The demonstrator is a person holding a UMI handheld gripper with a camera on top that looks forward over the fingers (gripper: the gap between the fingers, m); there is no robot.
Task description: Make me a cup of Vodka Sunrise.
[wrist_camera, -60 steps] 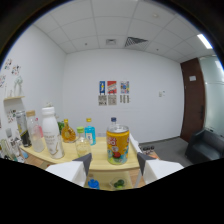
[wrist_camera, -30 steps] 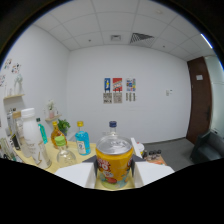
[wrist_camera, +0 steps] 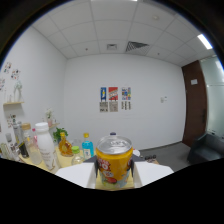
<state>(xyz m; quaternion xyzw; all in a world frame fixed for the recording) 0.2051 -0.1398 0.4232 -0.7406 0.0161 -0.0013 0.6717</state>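
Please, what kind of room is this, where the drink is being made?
It looks like an office room used as a drink station. A tiled drop ceiling with a vent, white walls with small posters, and a table of bottles beside the gripper, which holds a yellow can.

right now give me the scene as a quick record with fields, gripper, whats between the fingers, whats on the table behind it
gripper: gripper, fingers close at either side of the can; contact not clear
between fingers: orange can, upright, silver top in view
beyond, to one side: white bottle, blue bottle, amber bottle on the table
background: white wall with posters, dark door
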